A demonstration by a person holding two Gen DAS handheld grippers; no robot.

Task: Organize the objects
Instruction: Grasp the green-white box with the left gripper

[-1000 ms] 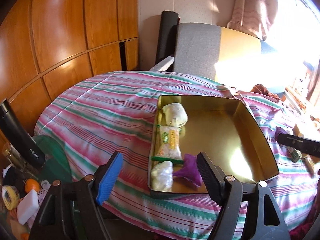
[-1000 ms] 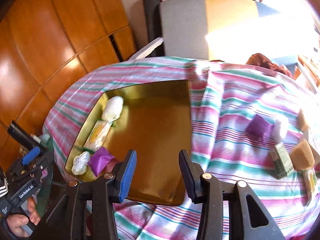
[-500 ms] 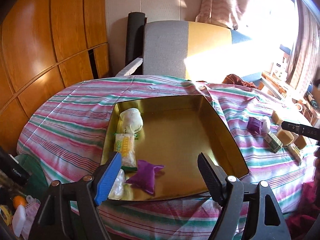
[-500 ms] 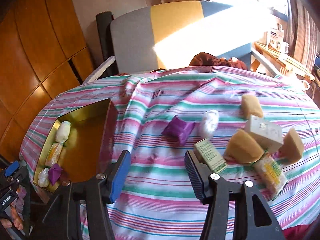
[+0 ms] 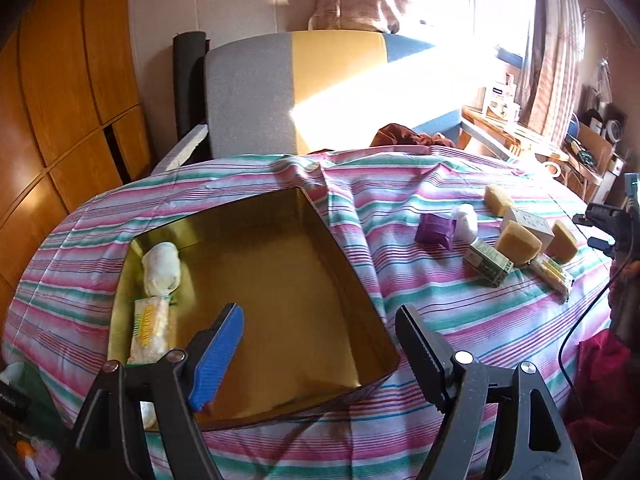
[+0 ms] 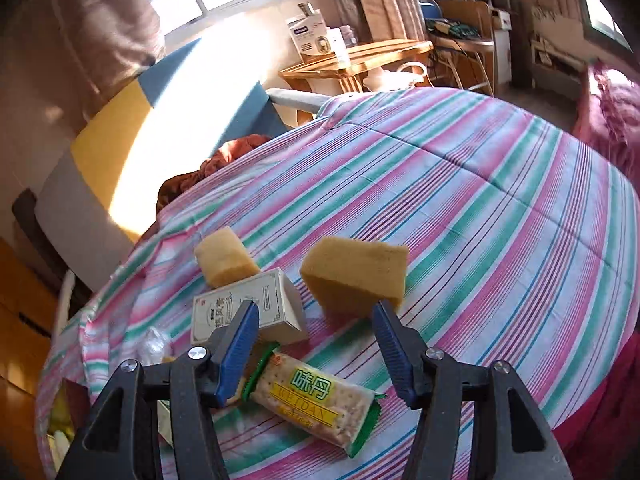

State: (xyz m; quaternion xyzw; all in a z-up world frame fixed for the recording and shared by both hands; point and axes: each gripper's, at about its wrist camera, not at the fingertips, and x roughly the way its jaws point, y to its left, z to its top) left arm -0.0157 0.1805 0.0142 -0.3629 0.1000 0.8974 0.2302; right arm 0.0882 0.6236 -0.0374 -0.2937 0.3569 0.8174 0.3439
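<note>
Two sponges (image 6: pixel 354 276), box (image 6: pixel 244 308) crowd cracker packet (image 6: pixel 316 398) beneath spread right fingers (image 6: pixel 240 340).

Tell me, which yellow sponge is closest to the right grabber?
The big sponge wedge just past the right gripper, near its right-hand fingertip. The smaller sponge sits farther back, behind the white box.

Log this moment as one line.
left hand-held gripper open above gold tray | right hand-held gripper open over cracker packet
</note>
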